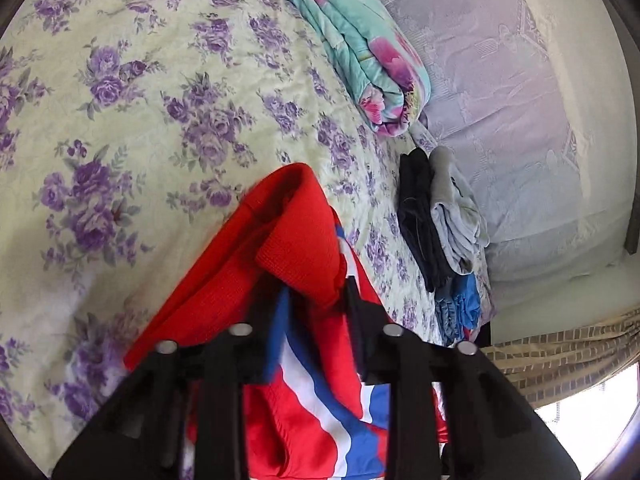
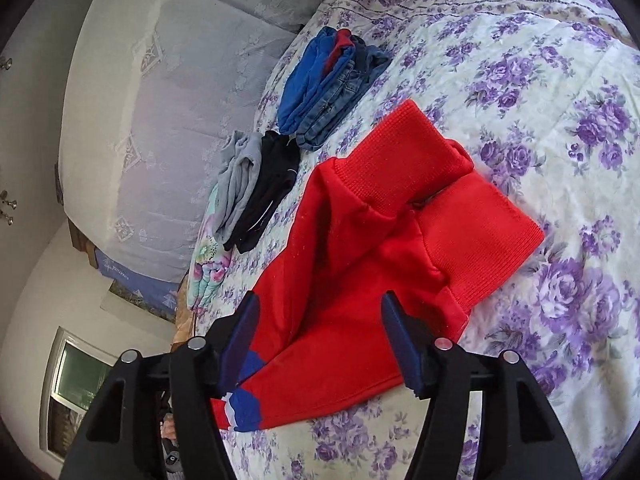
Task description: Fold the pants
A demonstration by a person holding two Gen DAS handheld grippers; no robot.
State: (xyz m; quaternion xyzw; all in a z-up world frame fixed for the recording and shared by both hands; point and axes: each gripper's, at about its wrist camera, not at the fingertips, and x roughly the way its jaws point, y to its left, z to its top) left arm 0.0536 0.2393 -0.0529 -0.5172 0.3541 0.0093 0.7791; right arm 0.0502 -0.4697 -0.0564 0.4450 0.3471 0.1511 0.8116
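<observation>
Red pants [image 1: 248,264] with a blue-and-white side stripe lie on the floral bedspread [image 1: 140,100]. My left gripper [image 1: 314,288] is shut on a bunched fold of the pants, and red cloth drapes over its fingertips and hides them. In the right wrist view the pants [image 2: 360,240] lie doubled, their ribbed cuffs pointing to the upper right. My right gripper [image 2: 320,320] stands open just over the red cloth. Its blue-padded fingers [image 2: 240,340] straddle the leg without pressing on it.
A black and a grey folded garment [image 2: 256,188] lie beside a stack of folded jeans and blue clothes [image 2: 332,84] near the bed's edge. A rolled floral quilt [image 1: 360,52] and a lace-covered pillow [image 1: 500,100] are beyond. A window [image 2: 76,380] shows at the lower left.
</observation>
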